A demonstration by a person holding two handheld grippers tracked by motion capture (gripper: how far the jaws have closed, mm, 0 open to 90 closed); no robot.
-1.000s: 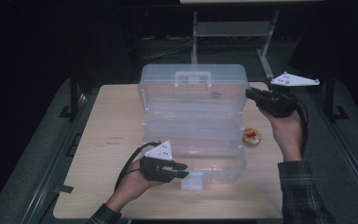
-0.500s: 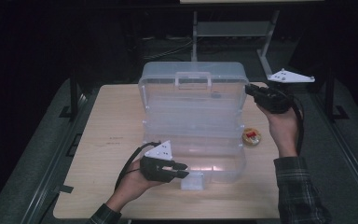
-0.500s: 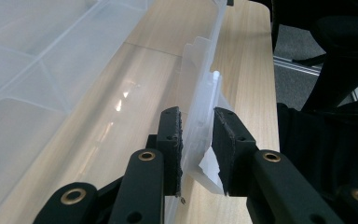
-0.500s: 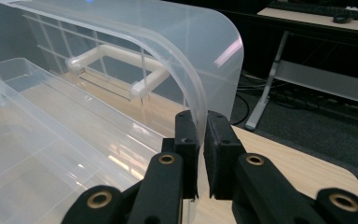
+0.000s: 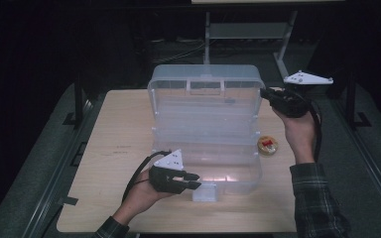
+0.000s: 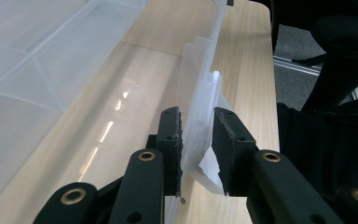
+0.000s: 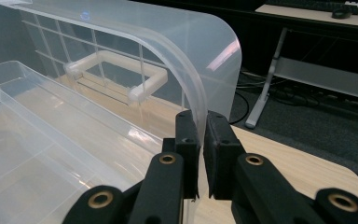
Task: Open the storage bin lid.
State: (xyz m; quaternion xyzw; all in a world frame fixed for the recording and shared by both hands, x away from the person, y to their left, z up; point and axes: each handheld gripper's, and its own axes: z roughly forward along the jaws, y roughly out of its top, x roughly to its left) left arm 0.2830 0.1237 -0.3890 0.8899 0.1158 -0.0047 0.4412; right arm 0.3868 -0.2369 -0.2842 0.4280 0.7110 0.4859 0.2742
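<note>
Lid of the clear plastic storage box (image 5: pixel 206 94) now stands higher than a second ago, raised upright at mid-table; right gripper (image 5: pixel 267 94) pinches the lid's rim, jaws nearly together; left gripper (image 5: pixel 194 180) clamps the translucent front latch (image 6: pixel 200 135) at the near wall; small round yellow tin (image 5: pixel 267 145) lies just beside the box on the wooden table (image 5: pixel 114 148).

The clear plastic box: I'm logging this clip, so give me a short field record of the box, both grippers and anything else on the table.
box: clear plastic box, lid raised upright
left gripper: shut on the front latch
right gripper: shut on the lid's edge
lid handle: on the lid's outer face
beside box: small round yellow and red thing on the table
</note>
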